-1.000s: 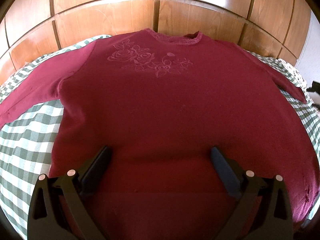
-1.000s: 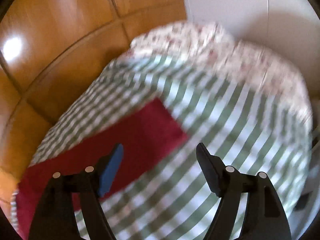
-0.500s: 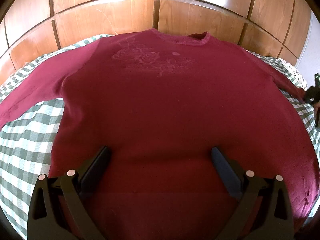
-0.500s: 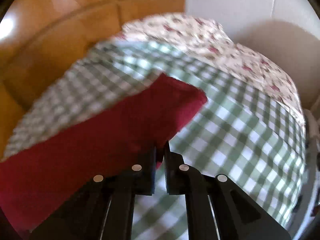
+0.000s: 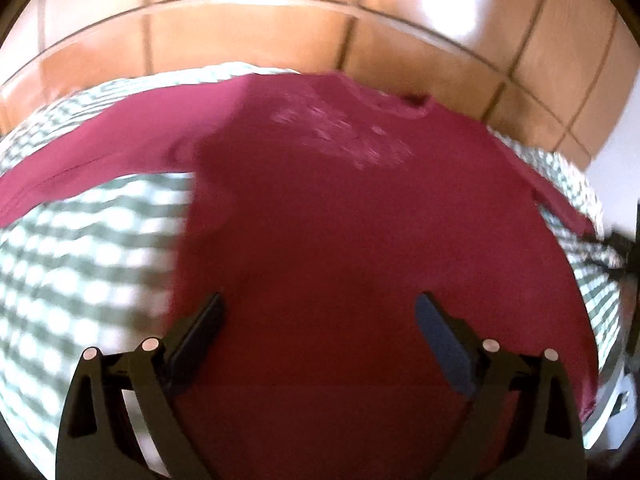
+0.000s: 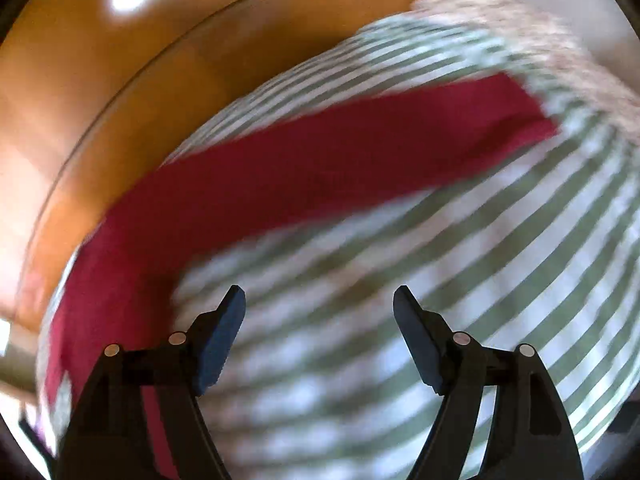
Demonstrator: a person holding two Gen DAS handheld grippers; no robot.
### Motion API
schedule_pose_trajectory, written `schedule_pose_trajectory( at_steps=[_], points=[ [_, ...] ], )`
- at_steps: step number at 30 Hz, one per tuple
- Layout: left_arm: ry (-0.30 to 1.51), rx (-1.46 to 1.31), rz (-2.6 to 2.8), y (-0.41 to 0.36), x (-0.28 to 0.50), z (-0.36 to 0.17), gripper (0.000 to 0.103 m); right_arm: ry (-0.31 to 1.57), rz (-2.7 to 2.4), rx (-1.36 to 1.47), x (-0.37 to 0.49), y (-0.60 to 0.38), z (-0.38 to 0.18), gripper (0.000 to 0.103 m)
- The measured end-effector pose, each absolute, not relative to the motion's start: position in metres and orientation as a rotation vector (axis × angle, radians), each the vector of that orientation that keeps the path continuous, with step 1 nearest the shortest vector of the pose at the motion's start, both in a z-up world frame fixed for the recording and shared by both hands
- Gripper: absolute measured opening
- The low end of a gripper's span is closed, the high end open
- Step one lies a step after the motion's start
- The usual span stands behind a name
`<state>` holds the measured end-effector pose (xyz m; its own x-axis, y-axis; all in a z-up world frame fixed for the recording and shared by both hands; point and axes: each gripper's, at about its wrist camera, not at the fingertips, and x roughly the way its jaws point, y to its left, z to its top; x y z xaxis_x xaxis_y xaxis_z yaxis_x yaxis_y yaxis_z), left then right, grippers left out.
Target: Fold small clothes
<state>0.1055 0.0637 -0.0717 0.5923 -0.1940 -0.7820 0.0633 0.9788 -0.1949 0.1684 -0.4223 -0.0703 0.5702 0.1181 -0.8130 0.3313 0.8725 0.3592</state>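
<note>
The sleeve of the maroon sweater, spread flat on the checked bedcover, has just been released by the right gripper, its jaws reopened and empty, while the left gripper is held spread above the hem.

a bed with a green-and-white checked cover carries a dark red sweater spread flat (sleeves out sideways), plus a flowered cloth at one end.

Red sleeve flat on checked cloth, right gripper fingers just reopened (nothing between)
</note>
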Motion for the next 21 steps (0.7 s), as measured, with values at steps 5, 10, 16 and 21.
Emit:
schedule_pose_trajectory(
  at_steps=[5,10,16,21],
  points=[
    [0.941,-0.212,-0.079,0.116,0.065,-0.07,0.082,1.057,0.108,0.421,0.128,-0.333,-0.078,0.075],
    [1.007,-0.225,-0.164,0.131,0.032,-0.086,0.058,1.106,0.161,0.286,0.084,-0.286,-0.086,0.06],
    [0.988,-0.152,-0.2,0.12,0.016,-0.085,0.008,1.128,0.171,0.196,0.066,-0.275,-0.086,0.01],
    [0.993,-0.135,-0.175,0.132,0.011,-0.083,0.008,1.155,0.196,0.106,0.042,-0.276,-0.089,0.009]
  ],
)
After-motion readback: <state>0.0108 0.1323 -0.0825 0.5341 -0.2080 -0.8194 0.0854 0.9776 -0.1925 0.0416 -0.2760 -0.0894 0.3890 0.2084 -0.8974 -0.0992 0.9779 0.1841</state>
